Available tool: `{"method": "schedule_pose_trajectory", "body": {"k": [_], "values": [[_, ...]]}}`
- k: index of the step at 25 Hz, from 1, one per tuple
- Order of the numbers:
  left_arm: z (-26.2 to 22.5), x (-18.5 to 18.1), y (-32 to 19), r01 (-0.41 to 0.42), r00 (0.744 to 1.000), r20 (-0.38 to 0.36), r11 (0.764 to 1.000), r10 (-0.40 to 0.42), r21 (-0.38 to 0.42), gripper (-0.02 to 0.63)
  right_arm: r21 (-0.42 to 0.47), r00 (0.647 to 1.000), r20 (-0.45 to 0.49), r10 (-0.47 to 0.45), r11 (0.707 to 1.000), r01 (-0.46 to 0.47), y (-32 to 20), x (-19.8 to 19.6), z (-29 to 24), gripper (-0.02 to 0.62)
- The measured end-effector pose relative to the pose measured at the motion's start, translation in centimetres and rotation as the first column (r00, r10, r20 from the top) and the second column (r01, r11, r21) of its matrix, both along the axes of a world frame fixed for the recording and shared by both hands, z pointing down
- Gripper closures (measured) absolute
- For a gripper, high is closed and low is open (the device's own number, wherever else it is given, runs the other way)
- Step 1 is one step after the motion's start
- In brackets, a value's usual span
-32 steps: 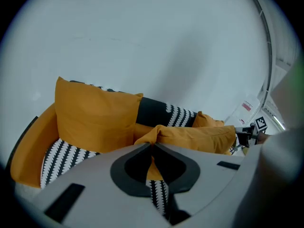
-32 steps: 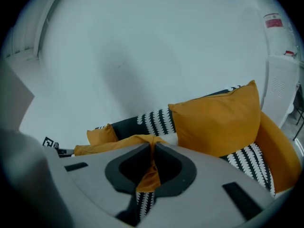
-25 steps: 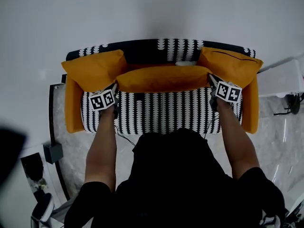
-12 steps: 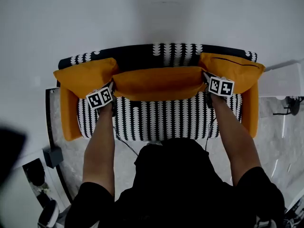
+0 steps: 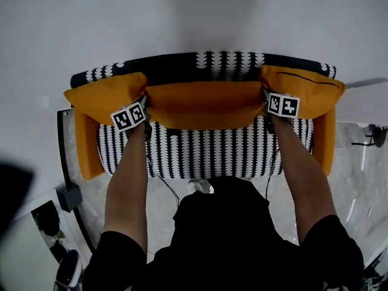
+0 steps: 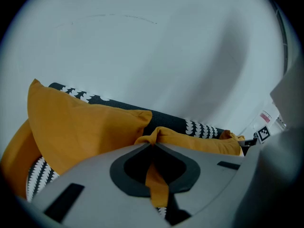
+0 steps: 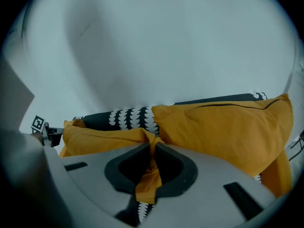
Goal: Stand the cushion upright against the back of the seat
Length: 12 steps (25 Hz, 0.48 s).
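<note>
A long orange cushion (image 5: 205, 103) stands along the back of a black-and-white patterned seat (image 5: 206, 153), between two other orange cushions. My left gripper (image 5: 145, 107) is shut on its left corner (image 6: 153, 139), with the fabric pinched between the jaws. My right gripper (image 5: 265, 102) is shut on the right corner (image 7: 151, 141) of the same cushion (image 7: 102, 137) in the same way. The cushion's long edge (image 6: 199, 141) runs off toward the far gripper. The backrest (image 5: 224, 62) shows dark above the cushion.
An orange cushion (image 5: 103, 94) leans in the left corner and another (image 5: 303, 90) in the right corner, each pressing on the middle one. Orange armrests (image 5: 88, 147) close both ends of the seat. A plain white wall (image 5: 194, 17) stands right behind.
Both grippers carried the middle cushion back and down toward the backrest. It now sits tighter between the two corner cushions and hides more of the backrest.
</note>
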<state>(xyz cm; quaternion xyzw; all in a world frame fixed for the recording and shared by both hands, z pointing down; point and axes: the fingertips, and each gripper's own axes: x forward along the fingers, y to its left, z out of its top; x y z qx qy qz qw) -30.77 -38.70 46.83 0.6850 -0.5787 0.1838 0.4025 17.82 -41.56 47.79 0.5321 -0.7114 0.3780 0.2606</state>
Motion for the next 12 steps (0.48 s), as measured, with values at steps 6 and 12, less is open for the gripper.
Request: {"method": "schedule_pose_trajectory", "body": {"k": [6,12], "values": [[0.0,0.0,-0.5,-0.007,1.000,0.009,1.000,0.007,0.000,0.574,-0.015,1.000,0.010,-0.003,1.000,0.003,-0.7,0.0,0.3,0.540],[-1.6,-0.6,1.9,-0.052,0.998,0.048,0.998,0.051,0.032,0.556,0.016,0.999,-0.011,0.053,0.998,-0.053,1.3,1.5,-0.7,0.445]]}}
